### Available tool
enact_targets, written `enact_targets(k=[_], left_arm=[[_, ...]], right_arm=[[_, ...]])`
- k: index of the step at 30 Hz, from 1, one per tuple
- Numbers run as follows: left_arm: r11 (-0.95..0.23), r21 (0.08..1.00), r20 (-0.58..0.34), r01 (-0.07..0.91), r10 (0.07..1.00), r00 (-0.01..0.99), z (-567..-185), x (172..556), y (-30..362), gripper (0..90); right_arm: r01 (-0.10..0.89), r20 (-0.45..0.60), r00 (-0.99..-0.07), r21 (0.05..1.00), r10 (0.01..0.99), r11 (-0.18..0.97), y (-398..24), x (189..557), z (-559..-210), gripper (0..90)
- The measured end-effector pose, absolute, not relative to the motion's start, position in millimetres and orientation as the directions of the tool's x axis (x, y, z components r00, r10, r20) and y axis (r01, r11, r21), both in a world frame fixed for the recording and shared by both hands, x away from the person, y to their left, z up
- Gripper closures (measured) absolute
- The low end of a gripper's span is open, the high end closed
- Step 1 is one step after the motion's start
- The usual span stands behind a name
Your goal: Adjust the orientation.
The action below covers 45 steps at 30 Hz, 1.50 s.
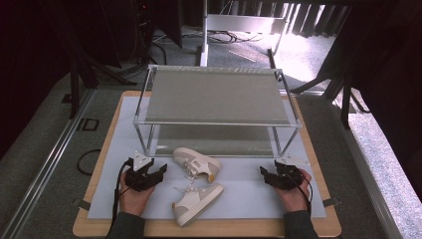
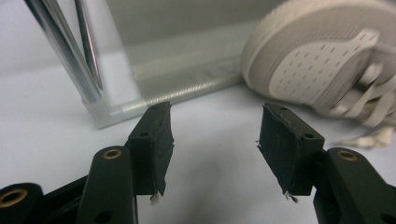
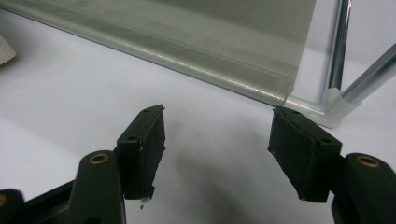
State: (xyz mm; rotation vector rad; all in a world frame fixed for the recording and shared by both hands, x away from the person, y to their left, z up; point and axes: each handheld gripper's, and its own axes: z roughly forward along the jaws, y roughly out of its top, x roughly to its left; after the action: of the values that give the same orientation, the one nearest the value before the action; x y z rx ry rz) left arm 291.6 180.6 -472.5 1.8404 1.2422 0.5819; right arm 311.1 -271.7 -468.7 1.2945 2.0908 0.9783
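Two shoes (image 1: 196, 181) lay on the white mat (image 1: 249, 191) before the rack (image 1: 214, 99), likely staged for shelving | left gripper (image 1: 158, 172) spread, empty, nearest far shoe (image 2: 322, 65) | right gripper (image 1: 264, 175) spread, empty, well apart

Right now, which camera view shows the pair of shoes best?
The high view: both shoes lie whole on the white mat, in front of the rack. The left gripper view gives a close, cropped part of one shoe. The right gripper view catches a white sliver at its left edge.
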Motion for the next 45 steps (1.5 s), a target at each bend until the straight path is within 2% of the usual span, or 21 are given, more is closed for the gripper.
enact_targets(k=[10, 20, 25, 33, 40, 45], left_arm=[[-0.222, 0.840, -0.033, 0.496, 0.889, 0.456, -465.4, 282.4, 175.0, 43.9], [-0.269, 0.837, -0.038, 0.476, 0.840, 0.541, -459.7, 268.5, 162.9, 43.9], [-0.288, 0.840, -0.039, 0.459, 0.813, 0.581, -458.3, 260.4, 153.7, 43.3], [-0.305, 0.839, -0.042, 0.450, 0.789, 0.614, -457.5, 256.8, 146.8, 42.5], [-0.316, 0.831, -0.055, 0.458, 0.772, 0.634, -459.6, 254.4, 149.2, 42.6], [-0.323, 0.835, -0.065, 0.446, 0.746, 0.662, -458.5, 251.2, 149.2, 42.5]], right_arm=[[0.512, -0.035, -0.451, 0.808, 0.892, 0.291, -266.5, 302.7, -461.4, 38.6], [0.465, -0.051, -0.530, 0.817, 0.846, 0.341, -242.4, 292.6, -450.6, 38.8], [0.446, 0.010, -0.614, 0.830, 0.789, 0.336, -223.3, 274.6, -442.1, 36.7], [0.383, 0.036, -0.733, 0.847, 0.679, 0.368, -179.1, 256.6, -421.9, 35.1], [0.387, 0.067, -0.778, 0.835, 0.625, 0.392, -155.6, 256.5, -427.0, 34.9], [0.393, 0.084, -0.785, 0.833, 0.614, 0.389, -157.5, 253.9, -429.6, 35.1]])
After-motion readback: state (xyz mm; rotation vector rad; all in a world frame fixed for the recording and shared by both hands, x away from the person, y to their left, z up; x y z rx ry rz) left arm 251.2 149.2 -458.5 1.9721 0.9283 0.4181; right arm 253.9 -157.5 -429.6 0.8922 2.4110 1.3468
